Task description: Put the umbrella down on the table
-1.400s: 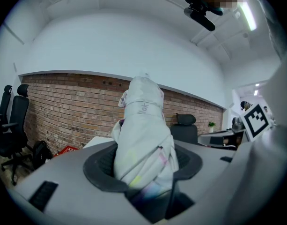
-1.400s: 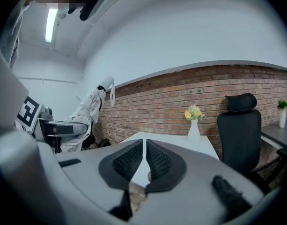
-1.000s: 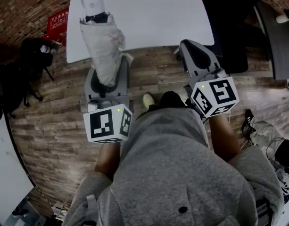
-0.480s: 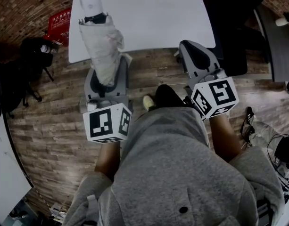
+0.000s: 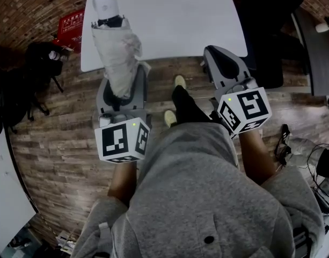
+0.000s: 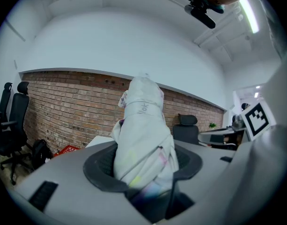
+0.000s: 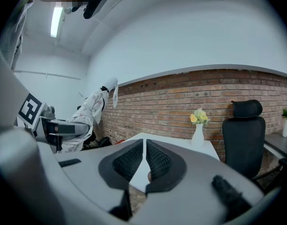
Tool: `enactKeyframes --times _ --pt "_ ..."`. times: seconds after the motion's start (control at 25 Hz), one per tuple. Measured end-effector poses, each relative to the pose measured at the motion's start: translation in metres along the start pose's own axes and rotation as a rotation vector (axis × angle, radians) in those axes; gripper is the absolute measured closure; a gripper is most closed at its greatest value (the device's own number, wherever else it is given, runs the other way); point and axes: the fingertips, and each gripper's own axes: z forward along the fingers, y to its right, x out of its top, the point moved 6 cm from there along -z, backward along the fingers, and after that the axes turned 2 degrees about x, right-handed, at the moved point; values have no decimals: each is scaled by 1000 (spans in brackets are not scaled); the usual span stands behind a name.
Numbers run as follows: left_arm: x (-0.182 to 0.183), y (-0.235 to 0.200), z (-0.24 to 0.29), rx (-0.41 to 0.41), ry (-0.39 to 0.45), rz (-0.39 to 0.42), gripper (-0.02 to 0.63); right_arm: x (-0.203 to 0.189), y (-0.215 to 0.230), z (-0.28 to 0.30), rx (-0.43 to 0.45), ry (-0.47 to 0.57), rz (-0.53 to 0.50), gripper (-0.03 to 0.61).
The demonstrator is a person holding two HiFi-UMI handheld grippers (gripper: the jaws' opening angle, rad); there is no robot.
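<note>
A folded white umbrella [image 5: 117,47] with a black strap stands between the jaws of my left gripper [image 5: 123,82], which is shut on its lower part. Its top reaches out over the near-left corner of the white table [image 5: 175,20]. In the left gripper view the umbrella [image 6: 143,135] fills the gap between the dark pads. My right gripper [image 5: 217,55] hovers just short of the table's near edge, shut with nothing in it. In the right gripper view the right gripper [image 7: 144,156] shows only a thin slit between its pads, and the umbrella [image 7: 89,114] appears at the left.
A vase of flowers [image 7: 198,128] stands on the far end of the table [image 7: 171,144]. A black office chair [image 7: 245,135] is to the right. On the wooden floor left of the table lie a red crate [image 5: 71,24] and a black bag [image 5: 41,63]. The person's foot [image 5: 180,90] is between the grippers.
The person's foot has stepped forward towards the table, which sits slightly nearer. Both grippers keep their pose, and the umbrella stays gripped in the left one.
</note>
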Motion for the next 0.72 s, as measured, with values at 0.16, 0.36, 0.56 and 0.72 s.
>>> enactKeyframes --times 0.16,0.36,0.56,0.72 --pt "1 0 2 -5 1 1 362 1 2 1 -9 0 -3 543" --pt "0 1 8 -20 -2 0 362 2 9 -1 -31 6 -4 543" --pt "1 5 26 -25 -3 0 362 2 24 6 -42 9 -4 543" --pt "6 8 56 -28 -16 9 362 6 49 25 -46 12 9 543"
